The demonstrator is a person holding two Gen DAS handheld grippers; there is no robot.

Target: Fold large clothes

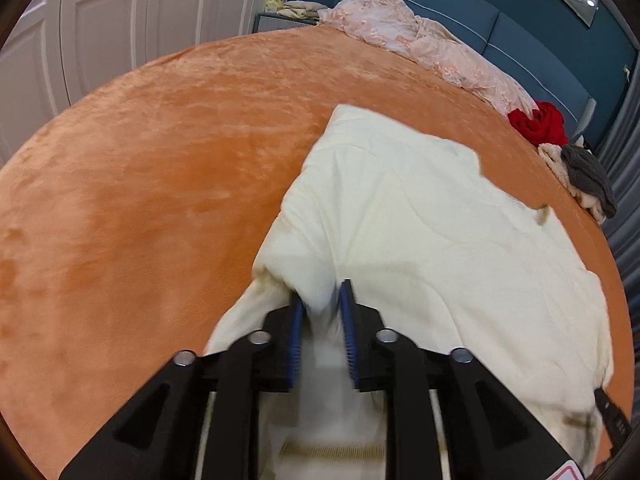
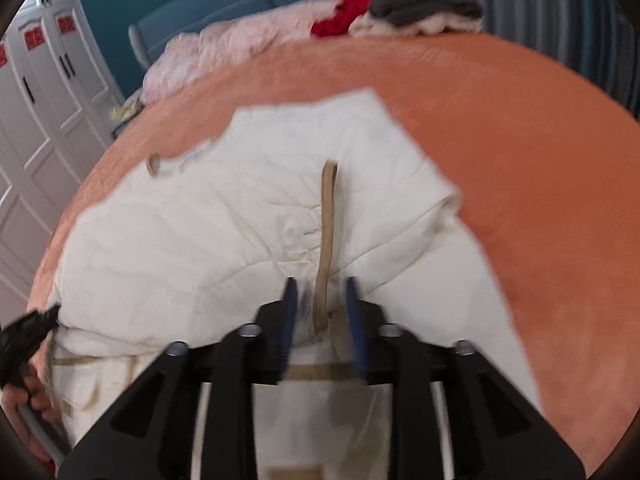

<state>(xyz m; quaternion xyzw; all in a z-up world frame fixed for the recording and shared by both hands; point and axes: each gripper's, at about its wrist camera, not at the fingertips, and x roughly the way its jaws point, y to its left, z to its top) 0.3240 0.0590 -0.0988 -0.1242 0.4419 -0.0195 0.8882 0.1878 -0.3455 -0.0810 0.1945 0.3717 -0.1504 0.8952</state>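
A large cream quilted garment (image 1: 420, 216) lies on the orange bed cover (image 1: 140, 168); in the right wrist view it (image 2: 224, 216) has a tan strap (image 2: 326, 232) running down its middle. My left gripper (image 1: 322, 304) is shut on a bunched edge of the cream garment at its near left side. My right gripper (image 2: 318, 300) is shut on cream fabric and the tan strap at the near edge. The left gripper's black body (image 2: 24, 336) shows at the far left of the right wrist view.
A pink floral cloth (image 1: 424, 40) lies along the far side of the bed. A red garment (image 1: 538, 120) and a grey and beige pile (image 1: 584, 180) sit at the right edge. White wardrobe doors (image 1: 112, 20) and a blue headboard (image 1: 520, 40) stand beyond.
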